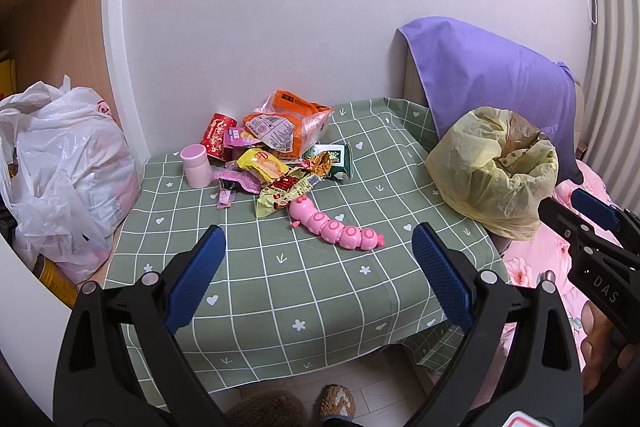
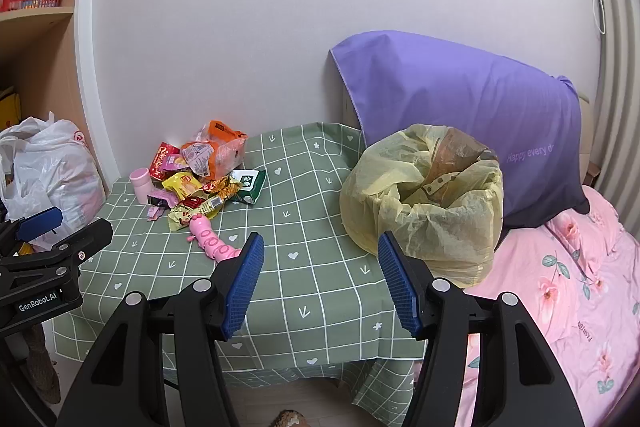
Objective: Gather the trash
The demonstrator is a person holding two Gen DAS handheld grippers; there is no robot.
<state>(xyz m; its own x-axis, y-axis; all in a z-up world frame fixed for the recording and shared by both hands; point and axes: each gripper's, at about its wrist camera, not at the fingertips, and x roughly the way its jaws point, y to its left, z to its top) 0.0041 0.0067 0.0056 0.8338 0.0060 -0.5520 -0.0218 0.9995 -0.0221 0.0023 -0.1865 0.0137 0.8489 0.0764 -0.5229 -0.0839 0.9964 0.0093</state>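
Observation:
A pile of snack wrappers lies at the far left of the table, also in the right wrist view. A bin lined with a yellow bag stands at the table's right edge, also in the right wrist view. My left gripper is open and empty above the table's near part, well short of the pile. My right gripper is open and empty, just in front of the bin's left side.
A pink caterpillar toy and a pink cup lie by the wrappers on the green checked tablecloth. A white plastic bag sits left of the table. A purple pillow and pink bedding are at right.

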